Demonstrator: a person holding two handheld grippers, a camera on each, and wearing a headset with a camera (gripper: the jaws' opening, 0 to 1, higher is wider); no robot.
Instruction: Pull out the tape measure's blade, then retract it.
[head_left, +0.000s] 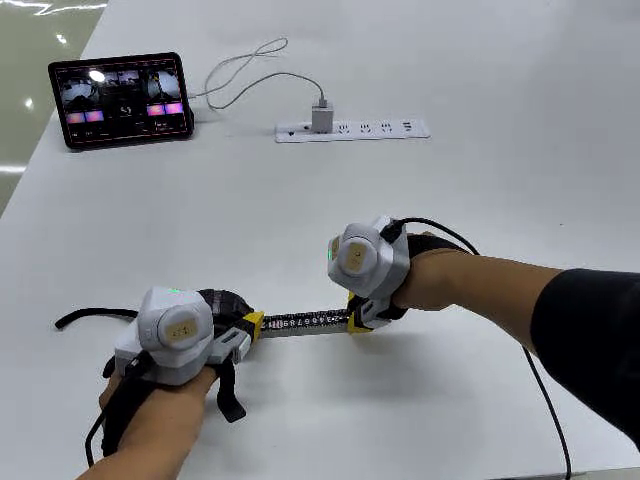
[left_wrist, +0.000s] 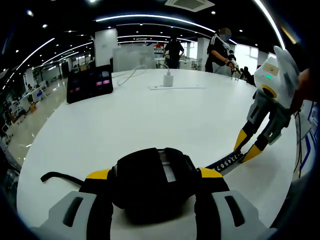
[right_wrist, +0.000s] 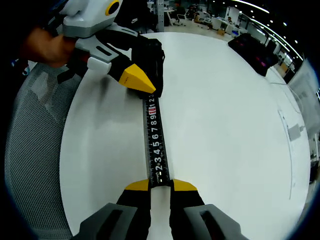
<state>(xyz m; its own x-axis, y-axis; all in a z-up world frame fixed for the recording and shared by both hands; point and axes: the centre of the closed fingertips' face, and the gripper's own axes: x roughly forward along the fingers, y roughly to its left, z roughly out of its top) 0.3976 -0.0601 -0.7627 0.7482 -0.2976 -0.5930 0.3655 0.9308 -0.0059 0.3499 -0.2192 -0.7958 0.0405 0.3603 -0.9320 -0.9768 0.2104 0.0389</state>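
Left gripper (head_left: 250, 322) clamped on black case (head_left: 226, 301), lower left of head view. Blade (head_left: 305, 322) lies flat on the table (head_left: 420, 200), long axis horizontal, pointing right. Right gripper (head_left: 356, 321) pinches its tip, lower centre.

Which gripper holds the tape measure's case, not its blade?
The left gripper: its jaws clamp the black case, while the right gripper pinches the blade.

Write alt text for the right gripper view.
The right claw pinches the end of the blade, which runs straight across a white table to the black case gripped by the left claw at upper left.
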